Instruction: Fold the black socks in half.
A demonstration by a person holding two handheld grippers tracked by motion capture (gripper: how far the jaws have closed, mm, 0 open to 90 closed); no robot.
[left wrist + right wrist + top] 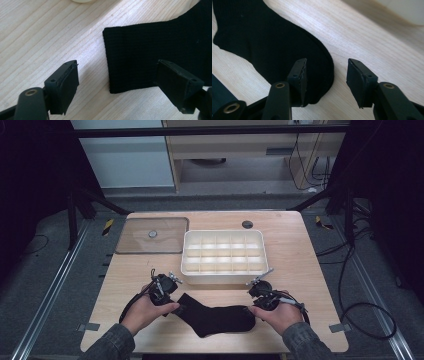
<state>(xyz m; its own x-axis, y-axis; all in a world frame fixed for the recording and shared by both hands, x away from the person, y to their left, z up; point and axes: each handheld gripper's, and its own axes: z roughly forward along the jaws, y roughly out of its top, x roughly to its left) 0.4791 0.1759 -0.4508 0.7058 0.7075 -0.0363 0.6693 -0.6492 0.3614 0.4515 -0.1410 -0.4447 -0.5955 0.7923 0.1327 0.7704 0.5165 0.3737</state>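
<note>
A black sock (215, 315) lies flat on the wooden table (300, 270) near its front edge, cuff to the left and toe to the right. My left gripper (165, 290) is at the cuff end; in the left gripper view it (117, 80) stands open, jaws wide, straddling the cuff edge of the sock (150, 55) just above the table. My right gripper (262, 296) is at the toe end; in the right gripper view it (327, 80) is open, one jaw over the sock's rounded toe (274, 50) and the other over bare wood.
A white divided tray (223, 276) with several empty compartments sits just behind the sock. A transparent lid (152, 236) with a round knob lies at the back left. A dark round hole (247, 224) is near the table's back edge.
</note>
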